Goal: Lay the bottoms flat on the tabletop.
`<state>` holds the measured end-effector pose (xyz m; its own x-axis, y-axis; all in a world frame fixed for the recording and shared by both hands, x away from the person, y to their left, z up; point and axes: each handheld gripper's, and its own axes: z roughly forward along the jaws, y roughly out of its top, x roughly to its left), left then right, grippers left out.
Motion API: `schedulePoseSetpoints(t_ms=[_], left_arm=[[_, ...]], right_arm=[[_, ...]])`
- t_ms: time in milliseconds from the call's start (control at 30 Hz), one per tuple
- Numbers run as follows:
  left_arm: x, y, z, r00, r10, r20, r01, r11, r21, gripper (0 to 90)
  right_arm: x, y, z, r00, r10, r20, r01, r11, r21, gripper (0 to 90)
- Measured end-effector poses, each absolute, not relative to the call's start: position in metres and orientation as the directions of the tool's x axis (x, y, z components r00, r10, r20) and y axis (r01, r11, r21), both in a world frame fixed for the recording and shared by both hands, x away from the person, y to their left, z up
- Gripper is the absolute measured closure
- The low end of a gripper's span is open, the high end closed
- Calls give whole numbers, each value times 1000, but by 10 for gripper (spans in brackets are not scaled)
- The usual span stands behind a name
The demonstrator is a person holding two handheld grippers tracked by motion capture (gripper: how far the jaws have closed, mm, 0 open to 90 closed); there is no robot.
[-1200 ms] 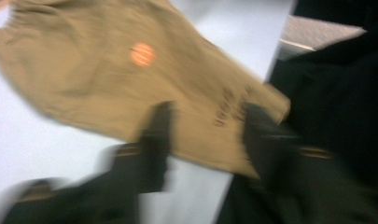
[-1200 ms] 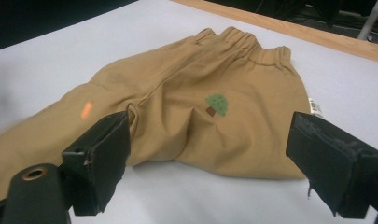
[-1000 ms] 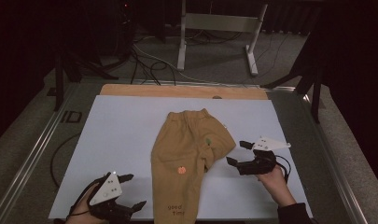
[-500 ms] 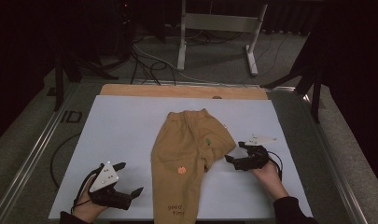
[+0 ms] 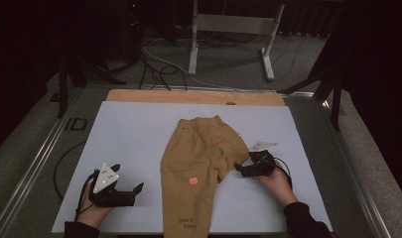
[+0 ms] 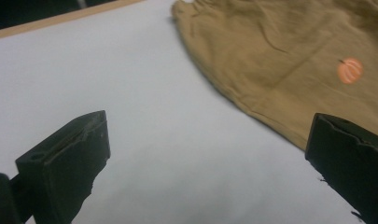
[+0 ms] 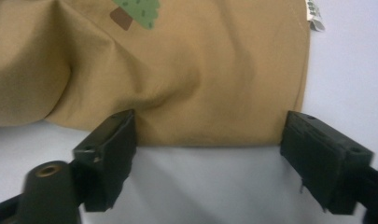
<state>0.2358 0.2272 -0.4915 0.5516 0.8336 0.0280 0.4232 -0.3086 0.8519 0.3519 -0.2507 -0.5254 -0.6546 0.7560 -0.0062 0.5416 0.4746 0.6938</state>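
Note:
Tan trousers (image 5: 198, 158) lie flat on the white sheet (image 5: 134, 134), one leg folded up short on the right. They carry an orange pumpkin patch (image 6: 350, 70) and a green tree patch (image 7: 135, 9). My left gripper (image 5: 136, 189) rests low on the sheet left of the long leg, jaws wide open and nothing between them (image 6: 205, 154). My right gripper (image 5: 239, 170) is at the hem of the folded leg. Its jaws have just been closing, and in the right gripper view (image 7: 210, 144) they stand open either side of the hem edge without pressing it.
A wooden strip (image 5: 188, 96) borders the sheet's far edge. Metal rails (image 5: 34, 163) run along the table's sides. Beyond the table stand a metal frame (image 5: 228, 25) and loose cables (image 5: 154, 64) on the floor. A small white tag (image 7: 315, 14) sticks out from the trousers.
My left gripper has moved away from the near edge and sunk to the sheet. My right gripper has shifted left and down to the folded leg's hem, with its jaws a little narrower.

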Motion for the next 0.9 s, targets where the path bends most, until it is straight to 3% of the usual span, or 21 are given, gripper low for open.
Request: schedulePoseSetpoints(t_ms=[100, 267, 300, 900], left_arm=[[236, 227, -492, 533, 846, 35, 421, -300, 856, 13], [235, 226, -493, 528, 848, 47, 416, -307, 856, 15], [235, 225, -493, 530, 847, 43, 416, -304, 857, 15], [233, 229, -489, 514, 857, 40, 408, -286, 867, 18]], right_arm=[[348, -249, -524, -653, 758, -12, 536, 473, 699, 386], [346, -242, -520, -690, 723, -31, 505, 511, 695, 832], [345, -240, -520, -692, 721, -35, 504, 517, 692, 869], [319, -256, -440, -738, 673, -52, 363, 460, 810, 894]])
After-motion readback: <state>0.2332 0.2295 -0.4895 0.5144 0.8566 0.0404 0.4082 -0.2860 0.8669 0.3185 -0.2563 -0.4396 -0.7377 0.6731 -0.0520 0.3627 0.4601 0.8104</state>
